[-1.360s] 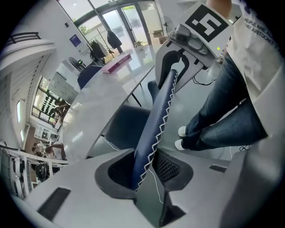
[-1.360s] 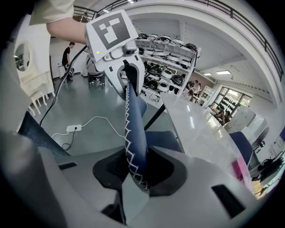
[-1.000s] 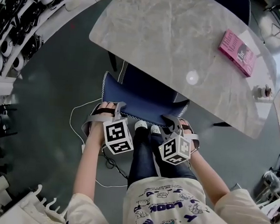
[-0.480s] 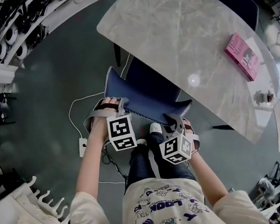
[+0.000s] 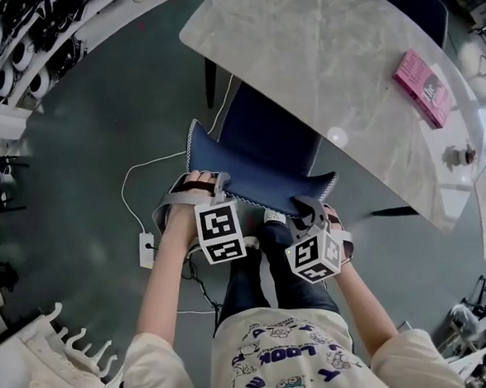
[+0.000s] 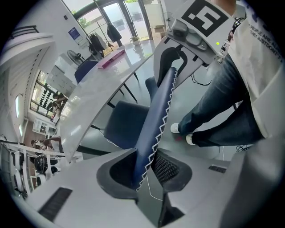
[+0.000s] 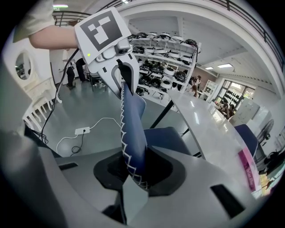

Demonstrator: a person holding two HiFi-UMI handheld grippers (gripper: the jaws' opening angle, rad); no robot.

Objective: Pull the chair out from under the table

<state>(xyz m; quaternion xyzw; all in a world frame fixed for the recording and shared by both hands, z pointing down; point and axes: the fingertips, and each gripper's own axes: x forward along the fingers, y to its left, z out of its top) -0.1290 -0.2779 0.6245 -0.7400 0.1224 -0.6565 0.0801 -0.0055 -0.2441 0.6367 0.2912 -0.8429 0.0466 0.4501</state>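
Observation:
A dark blue chair (image 5: 262, 153) with white zigzag stitching stands partly under the grey marble table (image 5: 319, 53); most of its seat shows in front of the table edge. My left gripper (image 5: 216, 187) is shut on the left end of the backrest's top edge. My right gripper (image 5: 310, 212) is shut on the right end. In the left gripper view the backrest (image 6: 156, 116) runs between the pads of the left gripper (image 6: 144, 171). The right gripper view shows the backrest (image 7: 132, 129) clamped in the right gripper (image 7: 133, 171). The chair's legs are hidden.
A pink book (image 5: 422, 84) and a small object (image 5: 458, 154) lie on the table's right part. A white cable with a power strip (image 5: 146, 249) lies on the floor at my left. Shelves (image 5: 22, 24) line the left wall. The person's legs stand right behind the chair.
The chair has slid out from under the table toward the person, so more of its seat shows. Both grippers moved back with it, still clamped on the backrest.

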